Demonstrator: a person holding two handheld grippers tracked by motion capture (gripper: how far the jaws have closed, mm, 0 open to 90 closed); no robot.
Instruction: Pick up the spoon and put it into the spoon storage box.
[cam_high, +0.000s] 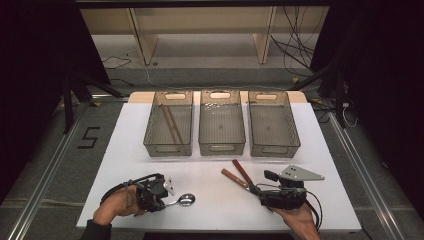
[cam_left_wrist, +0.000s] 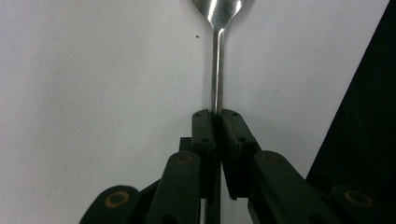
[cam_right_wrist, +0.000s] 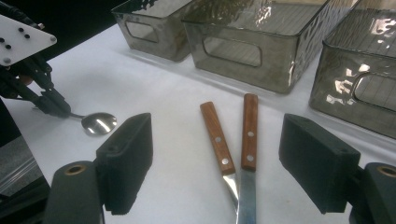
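Note:
A metal spoon (cam_high: 186, 199) lies on the white table (cam_high: 130, 150) at the front left. My left gripper (cam_high: 167, 202) is shut on the end of its handle, and the left gripper view shows both pads (cam_left_wrist: 204, 130) pressed against the thin handle of the spoon (cam_left_wrist: 216, 70). Two wooden-handled knives (cam_high: 239, 175) lie side by side at the front right. My right gripper (cam_high: 255, 189) stands open just behind their blades. In the right gripper view the knives (cam_right_wrist: 217, 138) lie between its wide-apart jaws (cam_right_wrist: 223, 158), untouched. The spoon (cam_right_wrist: 99, 122) and the left gripper (cam_right_wrist: 58, 109) appear at that view's left.
Three clear grey bins stand in a row across the table's middle: left (cam_high: 168, 148), middle (cam_high: 221, 149), right (cam_high: 274, 150). The left bin holds brown chopsticks (cam_high: 171, 124). Bare white table lies between the bins and both grippers. Dark floor surrounds the table.

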